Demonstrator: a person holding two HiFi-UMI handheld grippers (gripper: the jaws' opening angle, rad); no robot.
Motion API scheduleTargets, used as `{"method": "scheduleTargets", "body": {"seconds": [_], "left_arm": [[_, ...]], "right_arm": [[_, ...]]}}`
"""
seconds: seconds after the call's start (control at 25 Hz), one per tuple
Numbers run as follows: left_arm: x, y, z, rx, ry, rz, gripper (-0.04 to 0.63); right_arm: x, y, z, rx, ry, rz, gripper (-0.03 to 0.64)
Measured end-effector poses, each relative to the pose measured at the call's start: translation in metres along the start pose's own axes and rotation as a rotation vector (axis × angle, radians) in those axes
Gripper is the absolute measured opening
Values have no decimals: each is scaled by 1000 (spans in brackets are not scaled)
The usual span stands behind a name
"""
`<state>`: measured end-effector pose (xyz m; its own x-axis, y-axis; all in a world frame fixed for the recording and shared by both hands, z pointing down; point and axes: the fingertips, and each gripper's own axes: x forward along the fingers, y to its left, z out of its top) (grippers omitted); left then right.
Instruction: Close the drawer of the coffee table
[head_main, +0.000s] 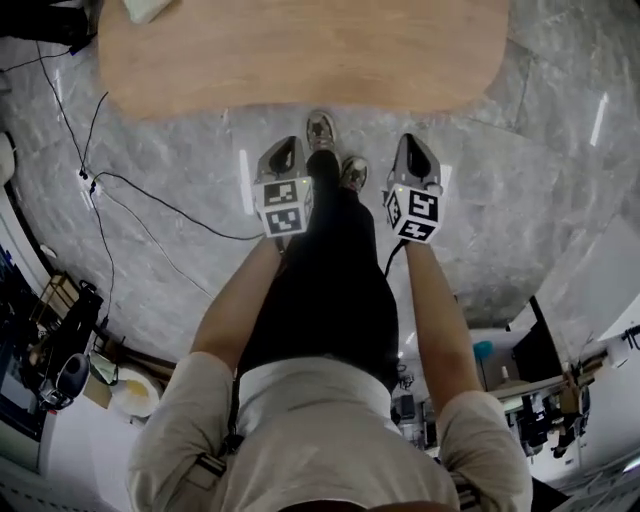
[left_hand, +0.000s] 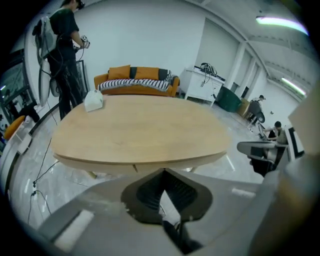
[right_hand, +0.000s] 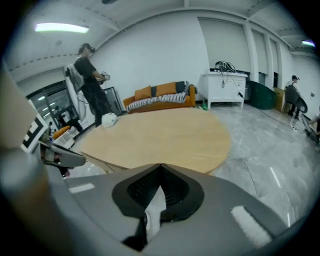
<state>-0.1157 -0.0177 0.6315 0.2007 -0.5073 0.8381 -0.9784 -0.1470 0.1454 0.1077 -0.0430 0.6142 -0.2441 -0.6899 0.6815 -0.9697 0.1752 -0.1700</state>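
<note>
The light wooden coffee table (head_main: 300, 50) fills the top of the head view, and its rounded front edge (left_hand: 140, 162) faces both gripper views. That edge shows only a thin seam, and no drawer stands out from it. My left gripper (head_main: 285, 150) and right gripper (head_main: 414, 145) hover side by side over the marble floor, a little short of the table and pointing at it. In the left gripper view the jaws (left_hand: 162, 172) meet with nothing between them. The right gripper (right_hand: 160, 166) is likewise shut and empty.
A white object (left_hand: 93, 101) lies on the table's far left corner. Black cables (head_main: 150, 200) trail over the floor left of my legs, and my shoes (head_main: 320, 130) stand at the table's edge. Beyond the table are an orange sofa (left_hand: 137, 80), a standing person (left_hand: 65, 45) and a white cabinet (right_hand: 225, 85).
</note>
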Motion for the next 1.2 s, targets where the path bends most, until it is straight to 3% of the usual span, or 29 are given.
{"method": "scheduleTargets", "body": {"seconds": [0.16, 0.36, 0.48, 0.64, 0.88, 1.04, 1.2], "left_arm": [[-54, -29, 36, 11, -98, -21, 20], [-115, -61, 73, 19, -211, -34, 20], [-147, -75, 99, 45, -273, -39, 20], [-200, -106, 123, 156, -338, -71, 20], [-284, -154, 165, 270, -515, -111, 20], [-323, -155, 204, 285, -635, -97, 20], [-350, -169, 225, 279, -693, -111, 20]], "right_arm": [[-47, 46, 69, -109, -120, 129, 7], [-99, 72, 127, -221, -231, 183, 6], [-131, 79, 155, -295, -288, 175, 6], [-190, 90, 177, -379, -340, 160, 6], [-277, 106, 228, -356, -479, 148, 6], [-308, 128, 268, -445, -563, 152, 6], [-335, 123, 281, -476, -583, 142, 6]]}}
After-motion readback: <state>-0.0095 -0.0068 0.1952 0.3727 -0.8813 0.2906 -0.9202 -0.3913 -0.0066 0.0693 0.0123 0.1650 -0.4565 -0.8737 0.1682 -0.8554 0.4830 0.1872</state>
